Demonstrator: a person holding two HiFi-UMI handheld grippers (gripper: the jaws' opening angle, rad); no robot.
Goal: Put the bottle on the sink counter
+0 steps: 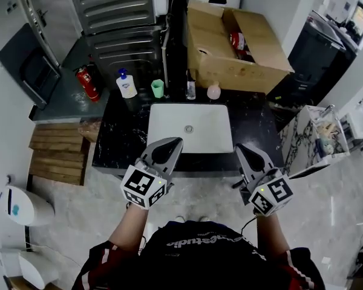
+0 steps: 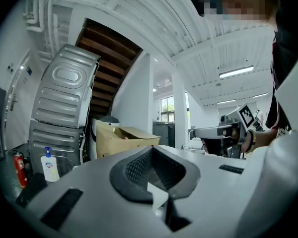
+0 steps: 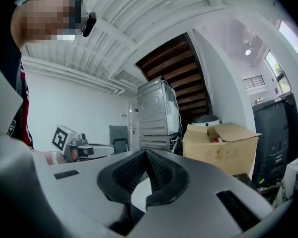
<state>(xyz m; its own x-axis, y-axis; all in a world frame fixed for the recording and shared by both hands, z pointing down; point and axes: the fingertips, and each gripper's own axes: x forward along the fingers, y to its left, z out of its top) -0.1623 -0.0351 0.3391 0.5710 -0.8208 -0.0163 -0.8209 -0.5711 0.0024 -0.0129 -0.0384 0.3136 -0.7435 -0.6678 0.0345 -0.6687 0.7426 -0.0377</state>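
"Holding anything, is the left tool [image 1: 174,144]?"

"No. Its jaws are pressed together, tip to tip, with nothing between them. The right tool [image 1: 240,148] is the same: jaws closed and empty."

"Where are they?"

"Side by side in front of the desk [image 1: 121,139], just at its near edge, either side of the white sink [image 1: 169,125]. Both point toward the back wall."

"And the bottle?"

"The white pump bottle [image 1: 126,84] with the blue top stands upright at the back left of the desk, well apart from both tools. A green cup [image 1: 158,88] stands just to its right, then a small bottle [image 1: 191,90] and a round pink one [image 1: 213,90] behind the sink."

"Anything else nearby?"

"A red fire extinguisher [image 1: 88,83] to the left of the pump bottle, and an open cardboard box [image 1: 254,59] behind the desk on the right."
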